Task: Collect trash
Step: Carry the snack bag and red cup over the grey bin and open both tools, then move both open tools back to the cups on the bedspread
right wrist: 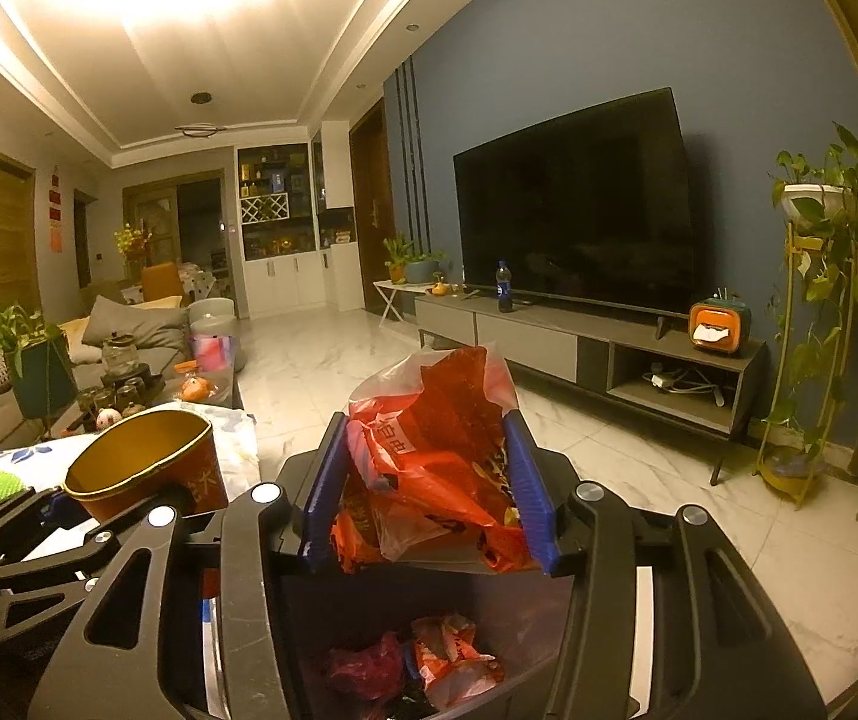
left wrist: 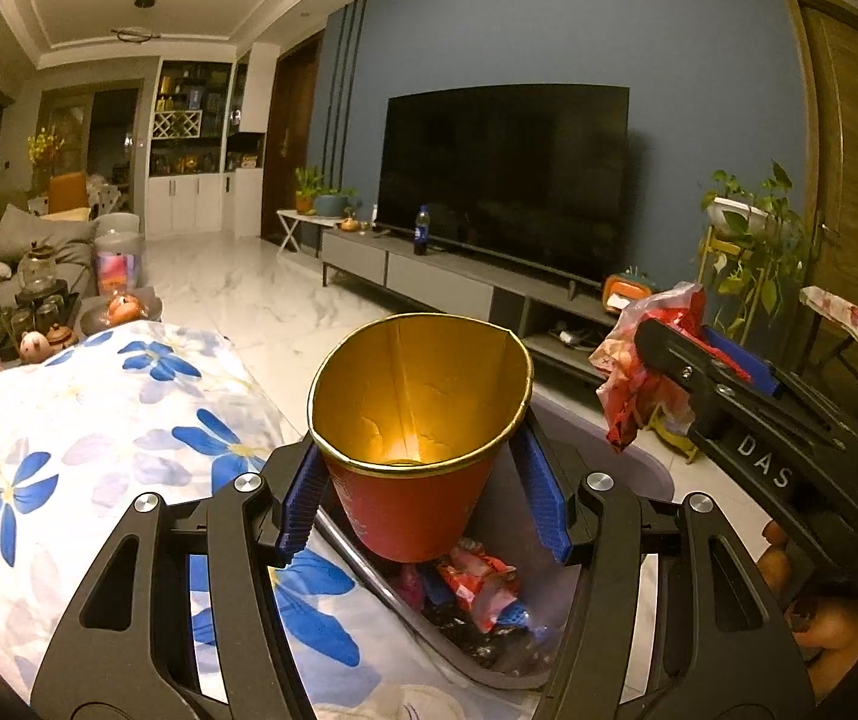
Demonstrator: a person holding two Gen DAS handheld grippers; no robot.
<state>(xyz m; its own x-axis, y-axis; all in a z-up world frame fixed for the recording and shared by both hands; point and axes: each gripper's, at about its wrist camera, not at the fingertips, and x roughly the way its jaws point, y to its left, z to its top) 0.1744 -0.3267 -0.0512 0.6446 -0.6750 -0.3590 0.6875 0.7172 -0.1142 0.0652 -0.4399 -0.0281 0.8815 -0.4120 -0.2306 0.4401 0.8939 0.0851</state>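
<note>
Left wrist view: left claw [left wrist: 423, 495] clamps the red paper cup [left wrist: 420, 420], mouth forward, above the bin [left wrist: 465, 654].
Right wrist view: right claw [right wrist: 429, 480] pinches a crumpled red wrapper [right wrist: 429, 444] directly over the bin [right wrist: 549, 606].
Bin: already holds wrappers [right wrist: 447, 660], beneath both claws.
Risk: the cup sits near the rim beside the floral desk [left wrist: 99, 420]; released off-centre, it may bounce out.
Risk: the light wrapper could cling to a pad.

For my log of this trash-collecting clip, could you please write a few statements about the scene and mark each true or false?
1. The left gripper grips a red paper cup with gold lining. True.
2. That cup lies crushed flat. False: its mouth is open.
3. The right gripper is empty. False: it clamps a crumpled red-orange plastic snack bag.
4. The grey trash bin below already holds wrappers. True.
</note>
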